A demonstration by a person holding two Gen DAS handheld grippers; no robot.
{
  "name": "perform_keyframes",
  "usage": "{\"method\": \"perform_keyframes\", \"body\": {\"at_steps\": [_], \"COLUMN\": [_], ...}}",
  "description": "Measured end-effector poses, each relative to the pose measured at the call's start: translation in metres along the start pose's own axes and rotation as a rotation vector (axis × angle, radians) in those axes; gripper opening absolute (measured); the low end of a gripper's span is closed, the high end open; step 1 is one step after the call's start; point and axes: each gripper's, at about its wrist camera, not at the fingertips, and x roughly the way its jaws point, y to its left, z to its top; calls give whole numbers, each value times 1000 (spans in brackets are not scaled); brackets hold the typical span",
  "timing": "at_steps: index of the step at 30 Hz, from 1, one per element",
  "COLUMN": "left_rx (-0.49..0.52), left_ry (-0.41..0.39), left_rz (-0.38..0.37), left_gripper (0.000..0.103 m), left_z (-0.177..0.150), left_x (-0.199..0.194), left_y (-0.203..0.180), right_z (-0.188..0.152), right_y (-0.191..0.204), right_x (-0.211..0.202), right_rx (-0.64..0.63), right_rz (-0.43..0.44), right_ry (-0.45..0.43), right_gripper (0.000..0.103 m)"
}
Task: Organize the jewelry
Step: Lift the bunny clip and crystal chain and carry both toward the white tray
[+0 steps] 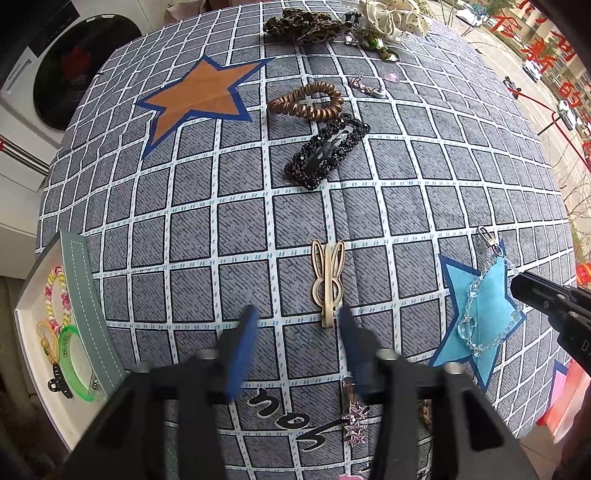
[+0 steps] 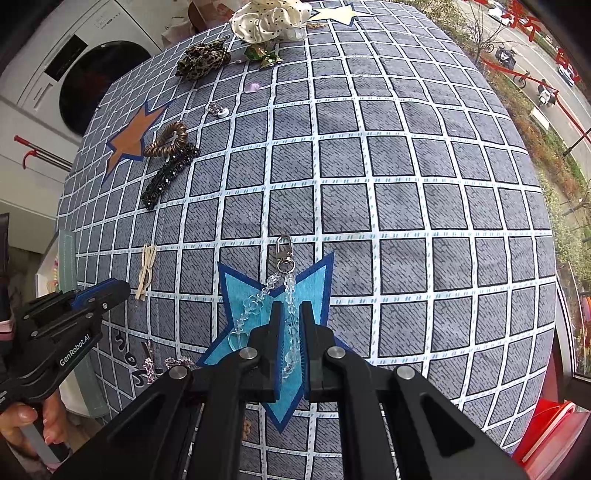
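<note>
A clear bead chain (image 2: 290,310) with a metal clasp (image 2: 283,251) lies on a blue star patch (image 2: 236,295); it also shows in the left wrist view (image 1: 476,314). My right gripper (image 2: 290,314) straddles one strand with its jaws nearly closed around it; whether the strand is pinched is unclear. My left gripper (image 1: 297,323) is open and empty, just in front of a cream rabbit hair clip (image 1: 328,282). A black beaded clip (image 1: 327,151) and a brown coil hair tie (image 1: 306,101) lie farther back.
A white tray (image 1: 44,387) with a green lid (image 1: 88,302) at the left edge holds a coil tie, a green bangle and a small black clip. Leopard scrunchie (image 1: 306,24), cream scrunchie (image 1: 395,16) and small trinkets sit at the far edge. Pink star charms (image 1: 354,424) lie near me.
</note>
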Motion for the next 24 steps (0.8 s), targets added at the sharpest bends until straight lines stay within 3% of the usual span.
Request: {"method": "perform_keyframes", "body": {"at_steps": [2,10,12,14,17,19,21,24], "left_rx": [-5,28,47,51,76,100,116,99], "left_ry": [-44,16,42,46,45,33,31,19], "left_rz": [18,35,36,8,-26,-28,-33,-63], "left_gripper": [103,103,85,80,62,43,15,15], "left_z": [3,16,17,14,12,11,12,11], "left_x": [-1,18,26,31,28,23,20,12], "left_y": [4,-3,-6,-7,-14,-23,-26,-22], "right_z": [0,-2,-3,-3,-4,-6,-7,-9], "right_y": [-2,-6,-7,-7,-8,-7,-7,-5], "right_x": [0,-2,-3,-3,-5,-7,-9,-12], "right_rx": [8,27,28,30,36,41,46,55], "right_rz": [3,10,11,11,13,16,18,20], "right_ry": [0,4,5,5,5,5,4,-1], "right_gripper": [8,8,8,8,8,8,8,8]}}
